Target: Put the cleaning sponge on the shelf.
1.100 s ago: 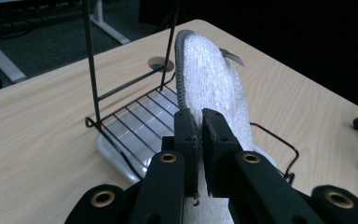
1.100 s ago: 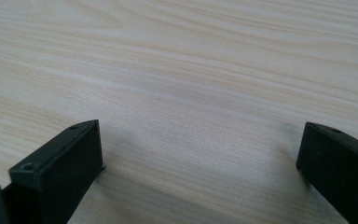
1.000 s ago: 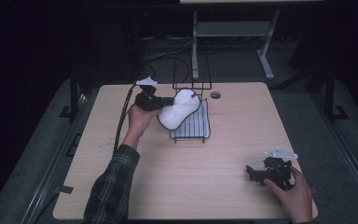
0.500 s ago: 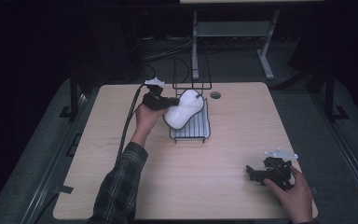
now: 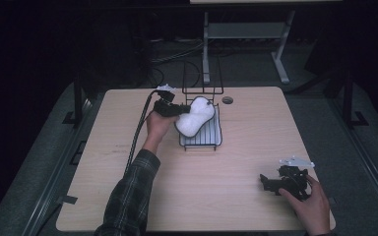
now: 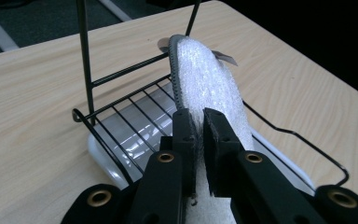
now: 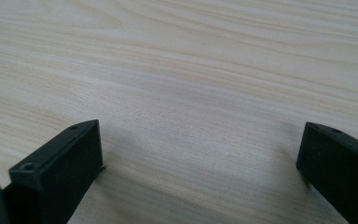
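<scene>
Up near the far middle of the wooden table, a white fluffy insole is held in the left gripper. Its two black jaws are squeezed almost shut on the thin edge of the insole, which is seen standing on its side in the left gripper view, with a grey rim along one edge. The insole is held just above a black wire rack. Under the rack's wires a shiny white tray is seen. Tall wire posts rise at the back of the rack. The left hand is wrapped around the gripper, and a plaid sleeve comes in from the bottom. A black cable hangs from the gripper and trails down across the table.

Near the front right corner, the right gripper is held low by the right hand, well apart from the rack. Its jaws are spread wide open, and nothing is held between them. Bare pale wood is seen between them in the right gripper view. A small round hole is seen in the tabletop beside the rack.
</scene>
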Motion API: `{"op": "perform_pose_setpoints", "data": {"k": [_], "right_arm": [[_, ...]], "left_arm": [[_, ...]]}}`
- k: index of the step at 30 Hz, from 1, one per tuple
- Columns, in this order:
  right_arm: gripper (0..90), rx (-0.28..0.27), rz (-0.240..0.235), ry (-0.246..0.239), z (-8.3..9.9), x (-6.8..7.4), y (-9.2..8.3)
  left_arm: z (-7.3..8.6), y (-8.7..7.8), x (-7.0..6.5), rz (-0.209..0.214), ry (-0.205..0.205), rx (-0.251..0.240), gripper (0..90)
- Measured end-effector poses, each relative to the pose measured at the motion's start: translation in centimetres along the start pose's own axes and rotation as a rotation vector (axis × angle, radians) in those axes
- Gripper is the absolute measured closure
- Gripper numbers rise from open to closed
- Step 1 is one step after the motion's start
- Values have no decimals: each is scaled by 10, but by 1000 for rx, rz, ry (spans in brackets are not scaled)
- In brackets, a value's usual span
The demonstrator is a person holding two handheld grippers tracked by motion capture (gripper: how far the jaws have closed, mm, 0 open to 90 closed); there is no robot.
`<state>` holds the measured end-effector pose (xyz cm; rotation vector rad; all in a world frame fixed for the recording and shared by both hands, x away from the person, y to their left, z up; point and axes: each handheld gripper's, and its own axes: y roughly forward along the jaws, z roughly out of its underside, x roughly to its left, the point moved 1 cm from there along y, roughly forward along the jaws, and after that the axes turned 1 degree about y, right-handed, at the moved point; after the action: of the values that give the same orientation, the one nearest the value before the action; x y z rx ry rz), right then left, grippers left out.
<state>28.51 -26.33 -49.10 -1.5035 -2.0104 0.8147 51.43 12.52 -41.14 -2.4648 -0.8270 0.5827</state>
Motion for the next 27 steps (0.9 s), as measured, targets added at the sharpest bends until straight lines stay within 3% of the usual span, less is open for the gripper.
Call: {"op": "perform_pose_setpoints", "data": {"k": [10,19,24,27], "right_arm": [[0,-1,0,0,0,0,0],[0,0,0,0,0,0,0],[0,0,0,0,0,0,0],[0,0,0,0,0,0,0]], "left_arm": [[2,2,1,-28,5,31,794],[1,-1,0,-52,14,36,655],[0,-7,-2,-46,30,31,691],[2,-12,-3,-32,41,35,799]]}}
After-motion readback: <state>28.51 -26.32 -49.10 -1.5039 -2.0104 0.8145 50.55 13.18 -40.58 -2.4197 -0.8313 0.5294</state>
